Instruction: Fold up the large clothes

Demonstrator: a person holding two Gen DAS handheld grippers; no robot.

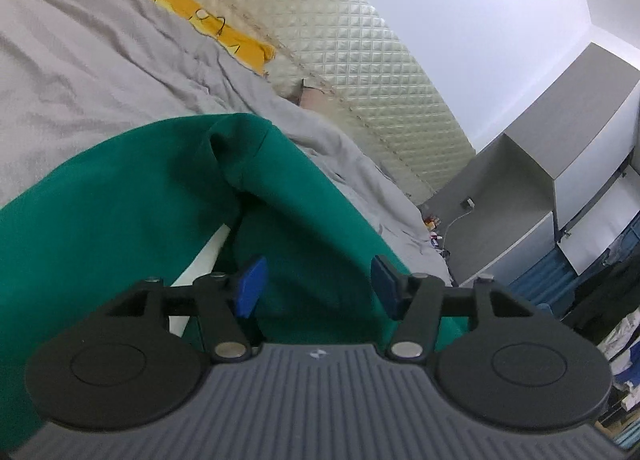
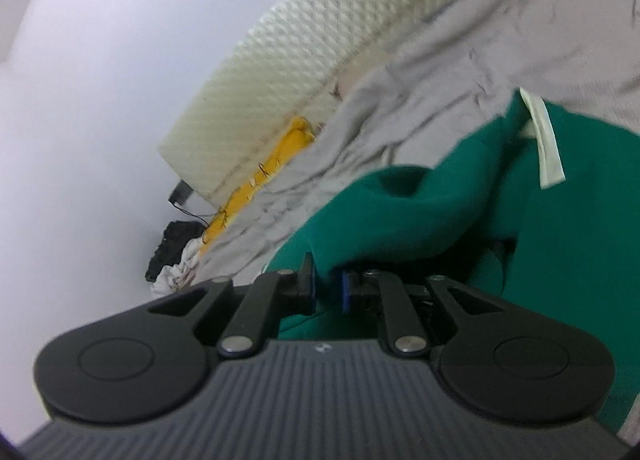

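Observation:
A green garment [image 1: 120, 212] with a white stripe [image 1: 204, 260] lies bunched on a grey bed cover [image 1: 80, 72]. My left gripper [image 1: 318, 288] is open just above the green cloth, its blue pads [image 1: 252, 286] wide apart with cloth between and below them. In the right wrist view the green garment [image 2: 440, 212] shows a white drawstring [image 2: 548, 144]. My right gripper [image 2: 328, 288] is shut on a fold of the green garment, which bulges up from between the blue pads [image 2: 347, 292].
A yellow cloth [image 1: 192, 16] lies along the bed's far edge by a padded cream wall panel [image 1: 340, 40]. A grey cabinet [image 1: 540, 196] and piled clothes [image 1: 624, 332] stand beyond the bed. Dark and white clothes [image 2: 176, 260] lie at the far end.

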